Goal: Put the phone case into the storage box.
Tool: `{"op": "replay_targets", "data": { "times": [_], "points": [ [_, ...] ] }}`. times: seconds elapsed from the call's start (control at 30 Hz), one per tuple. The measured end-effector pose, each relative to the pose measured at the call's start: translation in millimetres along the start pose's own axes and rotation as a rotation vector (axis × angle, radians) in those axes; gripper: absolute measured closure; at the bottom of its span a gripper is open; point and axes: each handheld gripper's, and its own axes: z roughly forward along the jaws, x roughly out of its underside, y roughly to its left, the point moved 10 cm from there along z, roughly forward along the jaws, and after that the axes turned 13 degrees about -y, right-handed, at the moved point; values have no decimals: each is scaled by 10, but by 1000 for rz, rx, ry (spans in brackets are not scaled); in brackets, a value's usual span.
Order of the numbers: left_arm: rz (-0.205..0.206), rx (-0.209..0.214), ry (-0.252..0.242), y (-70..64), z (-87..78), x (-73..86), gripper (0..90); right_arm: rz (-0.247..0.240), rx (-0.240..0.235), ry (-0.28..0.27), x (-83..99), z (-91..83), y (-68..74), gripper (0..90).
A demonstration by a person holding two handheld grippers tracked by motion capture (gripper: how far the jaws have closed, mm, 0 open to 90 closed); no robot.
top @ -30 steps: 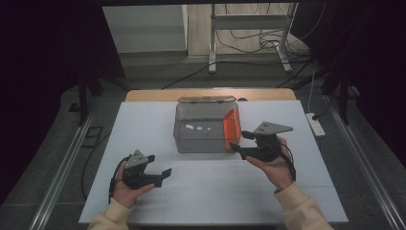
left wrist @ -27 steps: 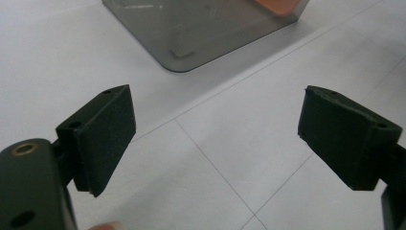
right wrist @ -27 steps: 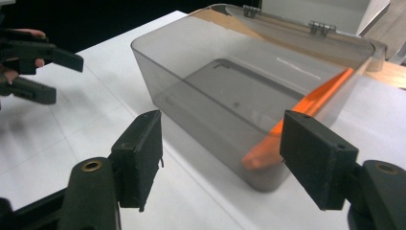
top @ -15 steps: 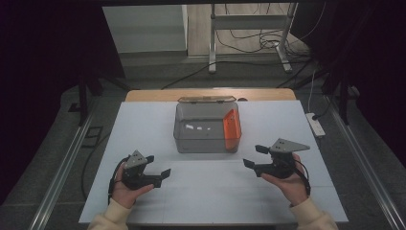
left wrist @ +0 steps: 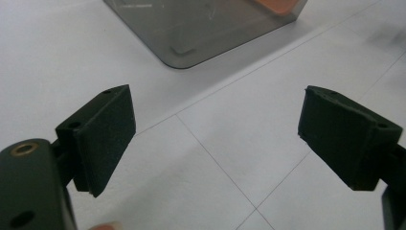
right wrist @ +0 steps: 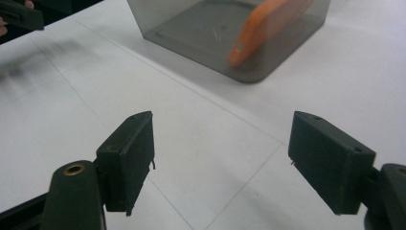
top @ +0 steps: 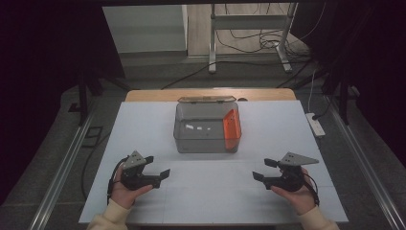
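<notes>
Jaws on both grippers gape empty; smoky clear plastic box (top: 207, 128) mid-counter looks rigid, light, slick — grip its rim, I'd say.

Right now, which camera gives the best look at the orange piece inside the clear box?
The right gripper view: the orange piece is close, leaning against the wall of the clear box. The high view shows it small, at the box's right end. The left gripper view catches an orange corner.

Left gripper (top: 155, 168) and right gripper (top: 262, 169) — jaws spread wide, seemingly resting low, well apart.
</notes>
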Motion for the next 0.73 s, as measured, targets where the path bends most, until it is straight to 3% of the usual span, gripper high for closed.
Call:
{"op": "replay_targets", "data": {
  "times": [0.73],
  "points": [
    [13,23,25,-80,18,53,131,-45,17,-10,-4,38,-47,240]
  ]
}}
